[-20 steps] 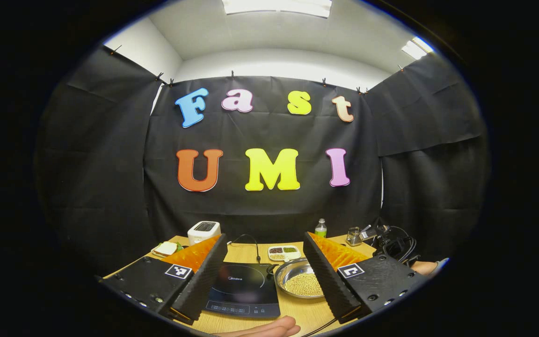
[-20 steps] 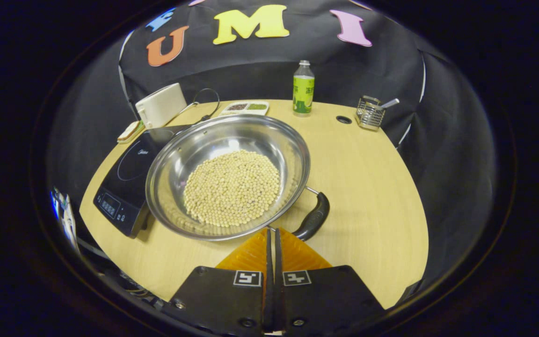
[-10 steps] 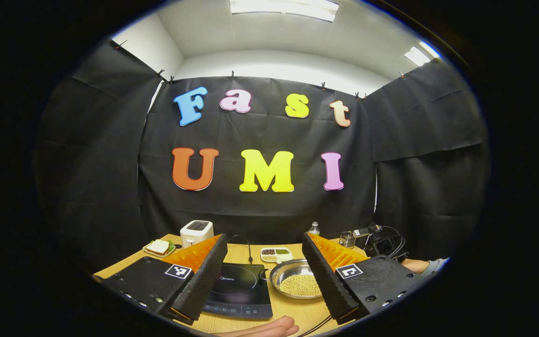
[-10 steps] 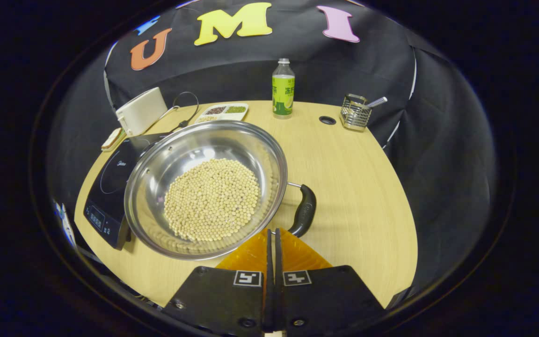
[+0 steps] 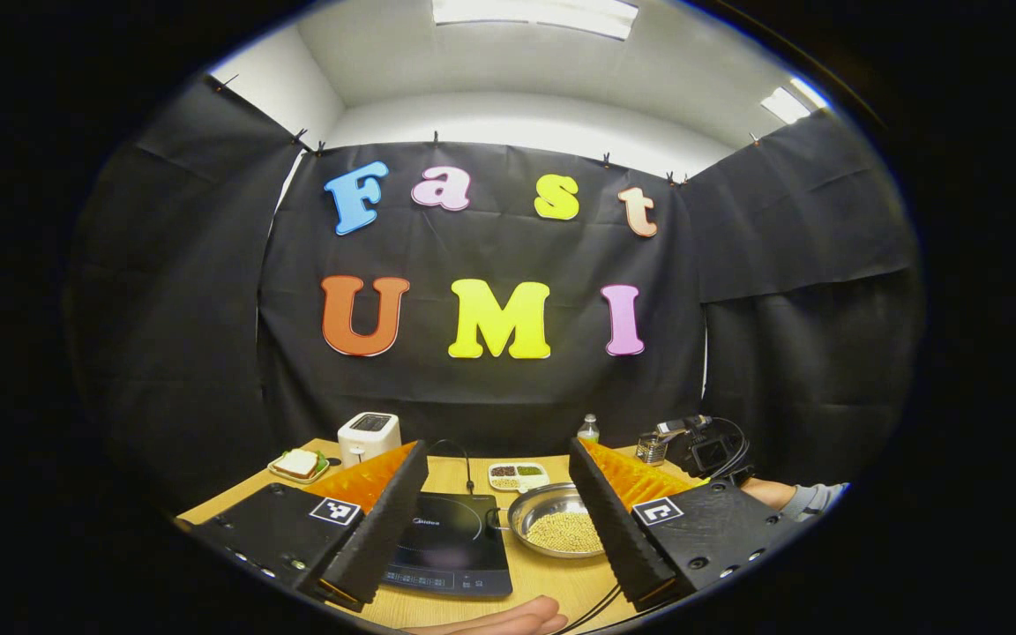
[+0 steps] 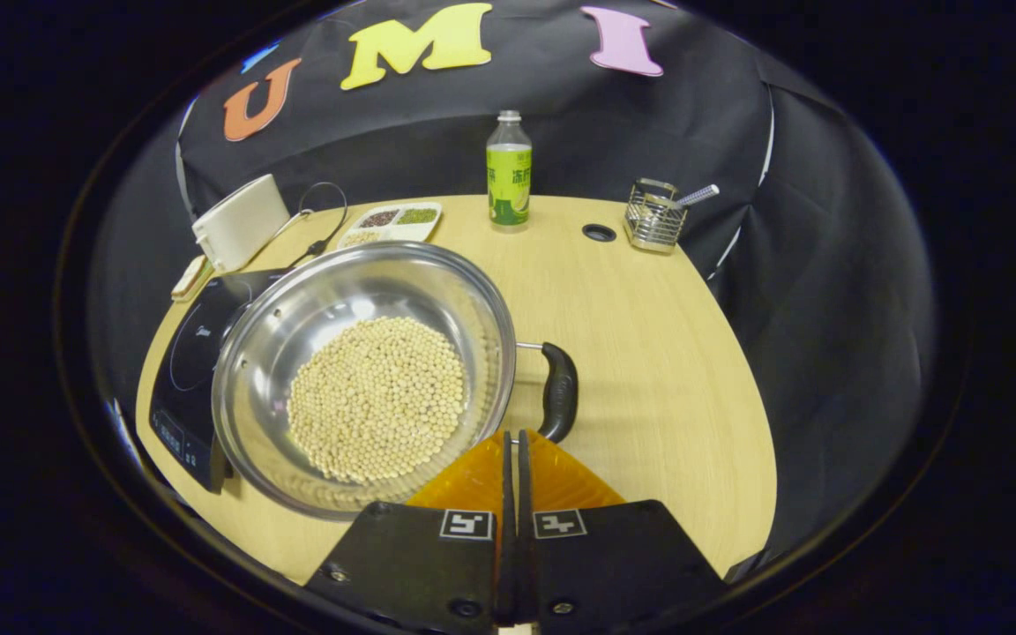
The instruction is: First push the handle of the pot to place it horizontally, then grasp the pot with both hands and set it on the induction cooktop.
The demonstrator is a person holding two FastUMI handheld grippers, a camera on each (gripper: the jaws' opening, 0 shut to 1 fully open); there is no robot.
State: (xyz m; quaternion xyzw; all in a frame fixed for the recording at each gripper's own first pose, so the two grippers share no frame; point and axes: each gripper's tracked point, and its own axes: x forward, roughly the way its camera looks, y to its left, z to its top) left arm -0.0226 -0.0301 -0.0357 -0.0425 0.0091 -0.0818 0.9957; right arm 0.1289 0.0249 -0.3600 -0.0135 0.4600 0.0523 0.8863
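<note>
In the right gripper view the pot [image 6: 365, 375] has slid toward the lower left of the frame since a second ago, and its black handle [image 6: 558, 392] has swung round: it slanted up to the right before and now stands close to upright in the frame, just right of the rim. The right gripper [image 6: 512, 441] sits at bottom centre with its fingers pressed together on nothing, their tips just below the lower end of the handle and at the pot's near rim; whether they touch it cannot be told. The pot holds pale beans and rests on the wooden counter [image 6: 667, 353], its left edge overlapping the induction cooktop [image 6: 186, 353] in this view. Behind it stand a white toaster [image 6: 239, 220], a divided dish of beans [image 6: 392, 222], a green-labelled bottle [image 6: 508, 169] and a wire basket [image 6: 654, 216].

In the left gripper view the counter things look smaller and lower than a second ago. The left gripper [image 5: 497, 454] is level, aimed at the far wall, its fingers spread wide and empty. Between them lie the cooktop [image 5: 451, 540] and the pot [image 5: 554, 526], side by side. A hand [image 5: 495, 619] shows at the bottom edge, a sleeve [image 5: 808, 499] at the right.
</note>
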